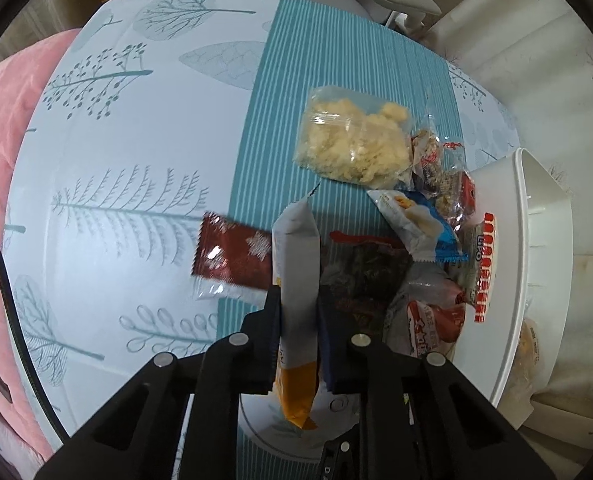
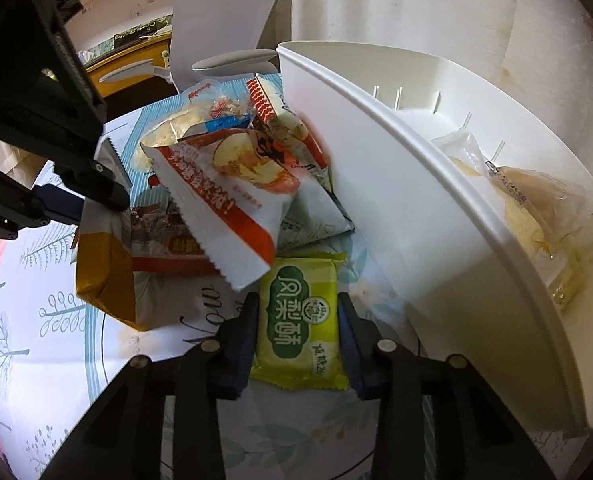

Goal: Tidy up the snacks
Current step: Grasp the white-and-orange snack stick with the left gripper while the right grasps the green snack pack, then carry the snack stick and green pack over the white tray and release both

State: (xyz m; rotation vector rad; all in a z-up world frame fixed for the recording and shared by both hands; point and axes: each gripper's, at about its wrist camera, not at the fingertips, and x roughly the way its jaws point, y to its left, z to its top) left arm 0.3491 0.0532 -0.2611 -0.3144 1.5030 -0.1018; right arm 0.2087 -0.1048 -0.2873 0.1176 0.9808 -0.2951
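Left tool (image 1: 298, 312) is clamped on a white-and-orange packet (image 1: 296, 280), lifted off the counter (image 1: 136, 160) with its long axis along the fingers; right tool (image 2: 298, 340) has its jaws closed against both sides of a green packet (image 2: 300, 320), though whether it is lifted I cannot tell. The white bin (image 2: 436, 220) lies just right of the right tool — nearer that hand — and already holds one clear-wrapped snack (image 2: 536, 208); the loose pile of snacks (image 2: 232, 184) sits between the two tools, touching the bin's wall.
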